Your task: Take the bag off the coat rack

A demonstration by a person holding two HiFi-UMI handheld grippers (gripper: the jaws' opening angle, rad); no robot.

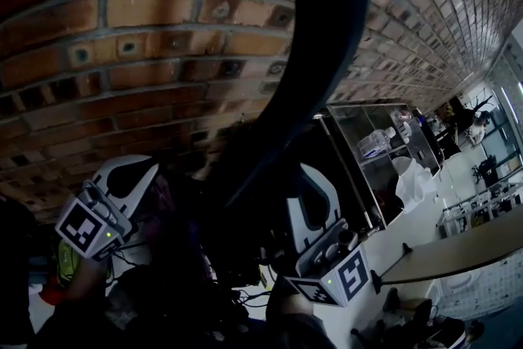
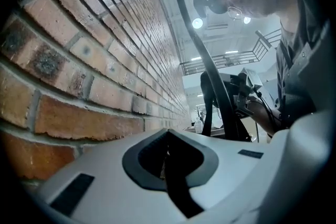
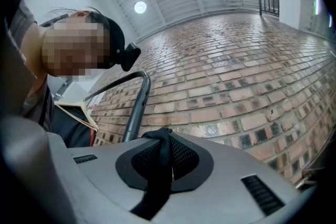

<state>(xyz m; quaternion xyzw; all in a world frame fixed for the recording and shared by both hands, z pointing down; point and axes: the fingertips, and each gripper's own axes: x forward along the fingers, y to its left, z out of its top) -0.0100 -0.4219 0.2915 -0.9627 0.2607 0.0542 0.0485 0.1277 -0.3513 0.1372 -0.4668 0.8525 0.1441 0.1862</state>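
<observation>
Both pinch black strap (image 3: 155, 191): left hand-held gripper (image 2: 168, 136), right hand-held gripper (image 3: 164, 139).

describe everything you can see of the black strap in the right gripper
The black strap is a narrow, matte band that looks like woven fabric. It runs lengthwise through the right gripper, whose jaws are shut on it, and bunches into a small fold just past their tips. Its near end leaves the frame's bottom. Only the gripper touches it. The grey coat rack bar and the brick wall stand behind.
</observation>
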